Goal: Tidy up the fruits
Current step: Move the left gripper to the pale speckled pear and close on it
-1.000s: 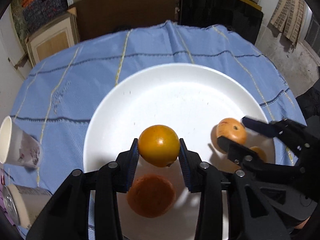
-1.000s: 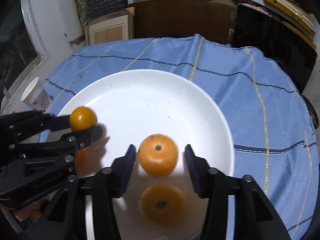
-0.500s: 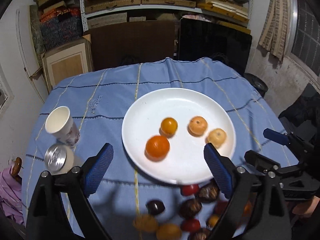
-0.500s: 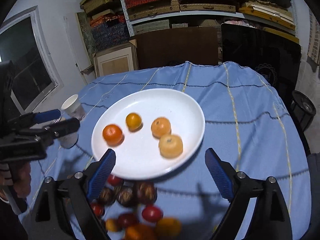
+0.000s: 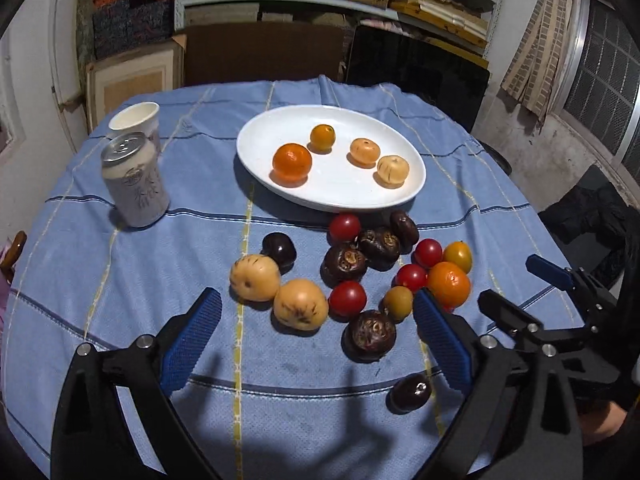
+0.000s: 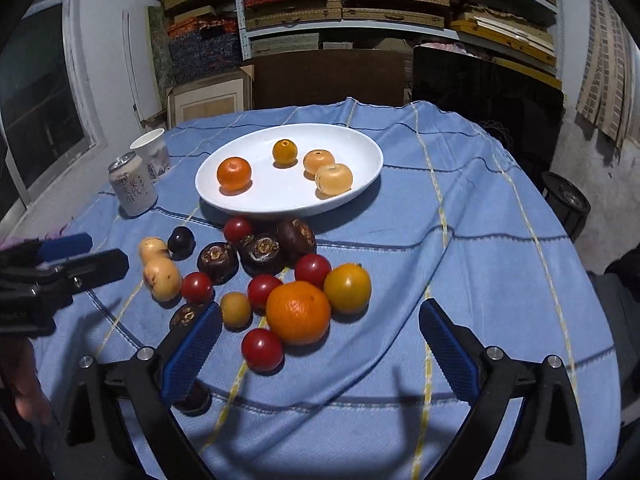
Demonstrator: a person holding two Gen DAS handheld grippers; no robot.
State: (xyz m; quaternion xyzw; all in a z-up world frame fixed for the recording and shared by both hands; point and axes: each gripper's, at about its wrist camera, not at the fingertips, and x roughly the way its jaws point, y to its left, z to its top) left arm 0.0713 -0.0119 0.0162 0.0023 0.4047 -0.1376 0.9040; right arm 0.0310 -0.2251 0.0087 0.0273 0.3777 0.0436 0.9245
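Observation:
A white plate (image 5: 416, 184) (image 6: 208, 192) at the back of the blue cloth holds a tangerine (image 5: 292, 162), a small orange fruit (image 5: 322, 137) and two pale orange fruits (image 5: 364, 152). In front of it lies a loose pile: red tomatoes (image 5: 347, 298), dark brown chestnut-like fruits (image 5: 344, 262), pale yellow fruits (image 5: 256, 282) and a second tangerine (image 6: 298, 312). My left gripper (image 5: 316, 298) hovers above the near side of the pile, its jaws opening with nothing gripped. My right gripper (image 6: 320, 310) hovers likewise, jaws opening and empty.
A drink can (image 5: 136, 180) and a paper cup (image 5: 136, 118) stand at the left of the table. The right gripper (image 5: 512, 282) shows at the right of the left wrist view. Dark chairs and stacked shelves sit behind the round table.
Both grippers let go of their orange fruits on the plate, opened wide and drew back toward the near edge. The loose pile has come into view.

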